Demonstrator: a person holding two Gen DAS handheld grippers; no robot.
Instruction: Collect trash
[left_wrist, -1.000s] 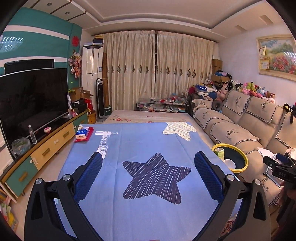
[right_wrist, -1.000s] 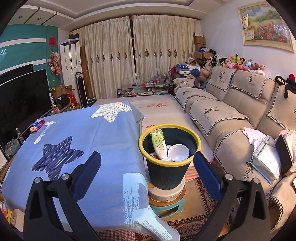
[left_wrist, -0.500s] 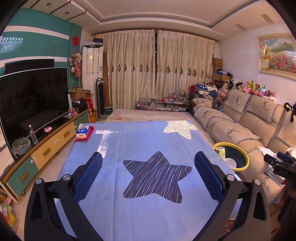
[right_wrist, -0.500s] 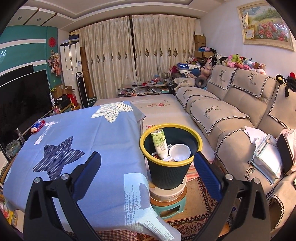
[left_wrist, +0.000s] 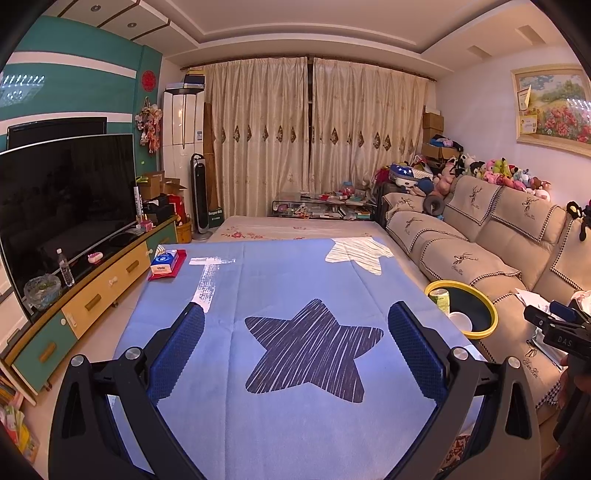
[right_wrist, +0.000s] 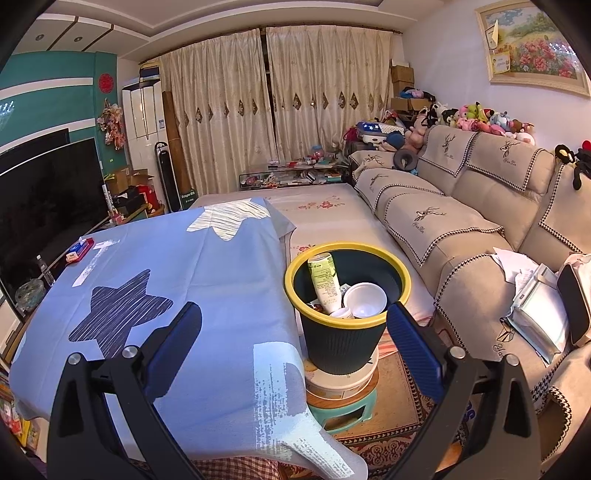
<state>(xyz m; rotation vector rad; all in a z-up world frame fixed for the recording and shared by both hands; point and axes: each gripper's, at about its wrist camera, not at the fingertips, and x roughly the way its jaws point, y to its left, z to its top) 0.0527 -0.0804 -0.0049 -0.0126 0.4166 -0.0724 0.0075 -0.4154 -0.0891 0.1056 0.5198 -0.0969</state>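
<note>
The left gripper (left_wrist: 295, 325) hangs over the near half of a table covered by a blue cloth (left_wrist: 280, 273), its jaws spread wide and holding nothing. The dark star (left_wrist: 310, 350) printed on the cloth lies between the fingers. The cloth's surface is bare except for a red tissue pack (left_wrist: 166, 263) at its far left corner, right at the edge.

The right gripper (right_wrist: 294, 321) is also wide open and empty, held above the table's right edge. Just beyond that edge stands the bin (right_wrist: 345, 306), dark with a yellow rim, raised on a tub (right_wrist: 340, 380) and a green stool (right_wrist: 343, 406). Inside it sit a pale green bottle (right_wrist: 325, 282), leaning on the rim, and a white cup (right_wrist: 364, 299). The bin fills the narrow gap between table and sofa (right_wrist: 461, 229); the cloth's corner droops close beside it. The right finger's tip overlaps the bin's near rim in the right view. Papers (right_wrist: 532, 291) lie on the sofa seat to the right.
</note>
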